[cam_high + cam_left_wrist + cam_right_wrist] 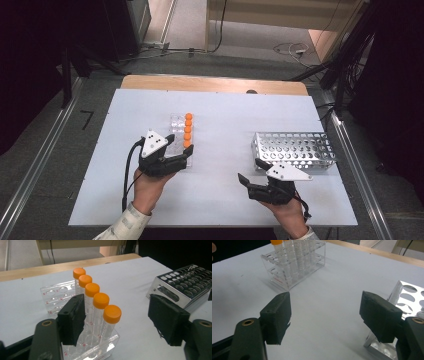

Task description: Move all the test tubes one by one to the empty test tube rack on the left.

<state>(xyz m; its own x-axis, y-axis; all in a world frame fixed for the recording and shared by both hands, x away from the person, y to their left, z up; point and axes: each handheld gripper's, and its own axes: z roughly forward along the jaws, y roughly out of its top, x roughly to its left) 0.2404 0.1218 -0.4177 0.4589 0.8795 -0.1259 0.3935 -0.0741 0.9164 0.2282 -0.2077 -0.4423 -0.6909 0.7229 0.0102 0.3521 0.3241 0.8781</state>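
While five orange-capped tubes [100, 312] are stood upright in the clear rack [53, 296] | left gripper [117, 322] is held open around the nearest tubes, unpressed | right gripper [324, 317] is held open, empty, beside the metal rack [295, 149].

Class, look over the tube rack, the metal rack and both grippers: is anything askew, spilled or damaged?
Nothing stands out. Five orange-capped tubes stand upright in one row of the clear rack; the metal rack sits flat; left gripper and right gripper are open and hold nothing.

L gripper [184, 156]: jaws apart, nothing held | R gripper [251, 173]: jaws apart, nothing held, low over table
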